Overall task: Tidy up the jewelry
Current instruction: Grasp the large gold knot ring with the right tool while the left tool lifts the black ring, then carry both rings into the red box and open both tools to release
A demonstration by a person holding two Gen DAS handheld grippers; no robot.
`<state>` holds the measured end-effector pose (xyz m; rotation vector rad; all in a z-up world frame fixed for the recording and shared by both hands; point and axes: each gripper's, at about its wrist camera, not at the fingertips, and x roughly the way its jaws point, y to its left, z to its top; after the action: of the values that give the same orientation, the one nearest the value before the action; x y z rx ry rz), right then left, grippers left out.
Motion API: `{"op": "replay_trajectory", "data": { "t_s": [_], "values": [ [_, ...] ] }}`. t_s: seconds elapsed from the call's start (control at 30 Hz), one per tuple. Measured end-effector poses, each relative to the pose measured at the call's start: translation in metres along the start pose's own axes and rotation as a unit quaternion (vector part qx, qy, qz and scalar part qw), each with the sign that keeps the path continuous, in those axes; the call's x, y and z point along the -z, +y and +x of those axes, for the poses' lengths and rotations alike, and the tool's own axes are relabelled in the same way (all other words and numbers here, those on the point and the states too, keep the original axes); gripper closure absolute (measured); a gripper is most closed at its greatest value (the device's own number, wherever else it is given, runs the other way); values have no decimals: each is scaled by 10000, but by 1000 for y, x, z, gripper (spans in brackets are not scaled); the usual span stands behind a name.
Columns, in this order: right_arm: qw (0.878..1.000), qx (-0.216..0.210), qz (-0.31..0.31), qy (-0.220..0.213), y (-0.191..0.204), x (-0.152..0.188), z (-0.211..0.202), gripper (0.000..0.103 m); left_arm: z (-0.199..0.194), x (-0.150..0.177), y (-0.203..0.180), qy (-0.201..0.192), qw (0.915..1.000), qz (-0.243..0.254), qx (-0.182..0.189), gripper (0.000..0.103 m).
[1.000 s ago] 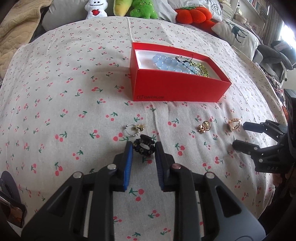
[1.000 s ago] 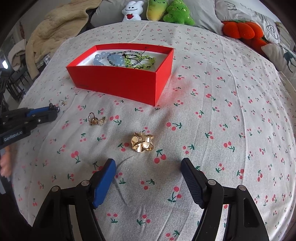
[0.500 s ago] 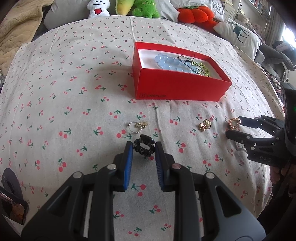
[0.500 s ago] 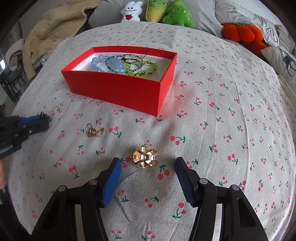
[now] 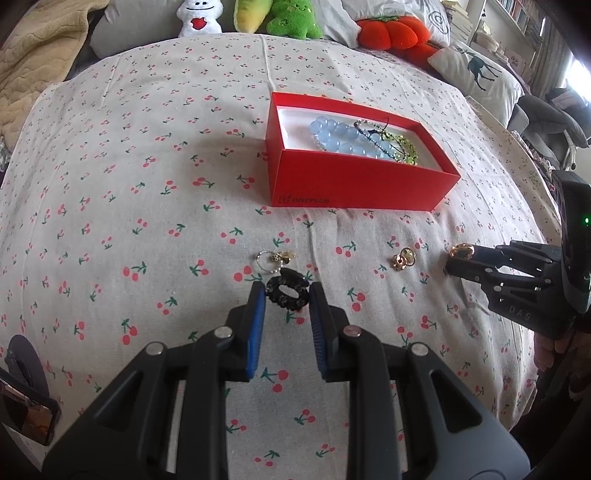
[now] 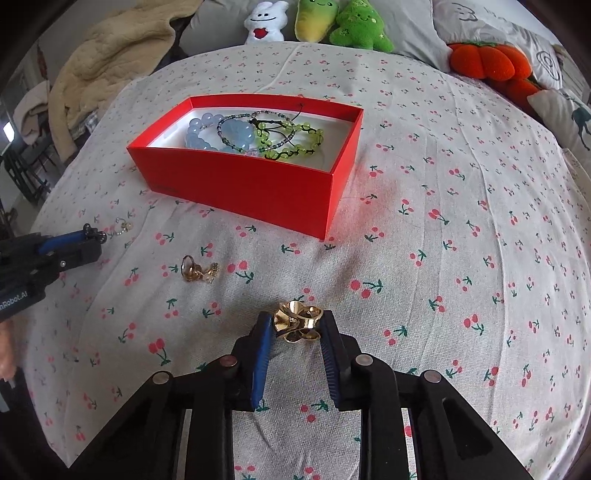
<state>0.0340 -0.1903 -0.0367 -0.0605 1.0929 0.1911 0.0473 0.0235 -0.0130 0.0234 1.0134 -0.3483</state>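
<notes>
Between the right gripper (image 6: 297, 326) pads, the folded gold ring (image 6: 297, 319) hides its lower edge; a moment ago those pads stood wide apart, now they pinch it on the cherry-print cloth (image 6: 443, 221). Left gripper (image 5: 287, 293) stays clamped on the black ring (image 5: 287, 292), short of the red box (image 5: 354, 181).

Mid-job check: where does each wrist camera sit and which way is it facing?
Left wrist: behind the left tool, facing the red box; its fingers bracket the black ring; right tool at right edge.
Right wrist: behind the right tool, facing the box's corner; fingers against the gold ring; left tool at left edge.
Shared: box, small gold earrings, plush toys.
</notes>
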Motion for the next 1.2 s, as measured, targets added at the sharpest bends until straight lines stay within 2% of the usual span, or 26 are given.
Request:
{"op": "replay_trajectory", "data": {
  "t_s": [0.23, 0.67, 0.83, 1.2],
  "values": [
    [9999, -84, 141, -20, 3, -9, -11, 77, -12, -13, -7, -113, 9999, -13, 127, 77],
    [9984, -264, 325, -390, 11, -44, -39, 77, -24, -52, -15, -389, 9986, -205, 297, 77],
    [9964, -391, 517, -540, 5, -58, -44, 77, -15, -69, -21, -484, 9976, -220, 449, 77],
    [9920, -531, 759, -863, -19, -77, -37, 77, 28, -100, -39, -523, 9972, -15, 541, 77]
  ]
}}
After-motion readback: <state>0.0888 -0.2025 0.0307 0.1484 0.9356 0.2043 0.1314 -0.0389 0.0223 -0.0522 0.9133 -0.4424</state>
